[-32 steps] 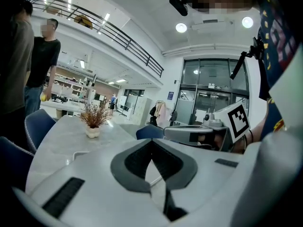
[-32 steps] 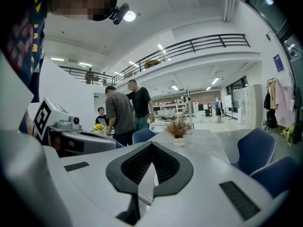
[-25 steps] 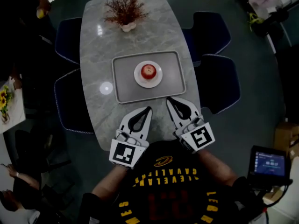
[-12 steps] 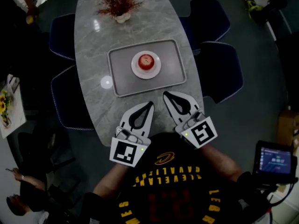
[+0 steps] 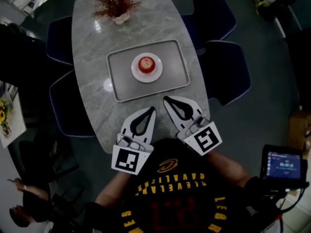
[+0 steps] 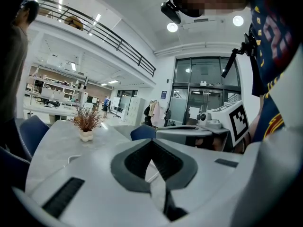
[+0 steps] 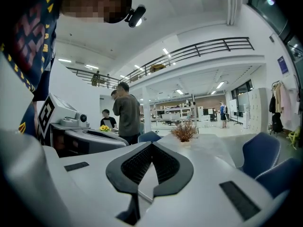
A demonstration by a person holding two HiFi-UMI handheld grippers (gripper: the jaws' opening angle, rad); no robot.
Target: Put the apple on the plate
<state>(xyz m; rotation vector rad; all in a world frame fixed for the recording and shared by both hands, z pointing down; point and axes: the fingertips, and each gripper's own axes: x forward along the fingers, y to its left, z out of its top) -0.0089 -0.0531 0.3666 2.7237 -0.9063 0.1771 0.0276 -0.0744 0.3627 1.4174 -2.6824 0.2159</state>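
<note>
A red apple [image 5: 146, 64] sits on a small white plate [image 5: 146, 80] in the middle of a grey tray [image 5: 121, 81] on the marble table [image 5: 92, 42]. My left gripper [image 5: 152, 109] and right gripper [image 5: 165, 100] hover side by side over the table's near edge, just short of the tray. Both are shut with nothing between the jaws. In the left gripper view the left gripper's [image 6: 151, 141] jaws meet at the tip; the right gripper's [image 7: 151, 144] do the same in its own view. Neither gripper view shows the apple.
A potted dry plant [image 5: 115, 4] stands at the table's far end. Dark blue chairs flank the table on the right [image 5: 228, 72] and on the left [image 5: 65, 106]. A small screen [image 5: 285, 165] sits low right. People [image 7: 125, 112] stand beyond the table.
The head view has drifted, so table and tray sit a little higher and further left. Both grippers stay shut near the table's near edge. The apple has not moved on the plate.
</note>
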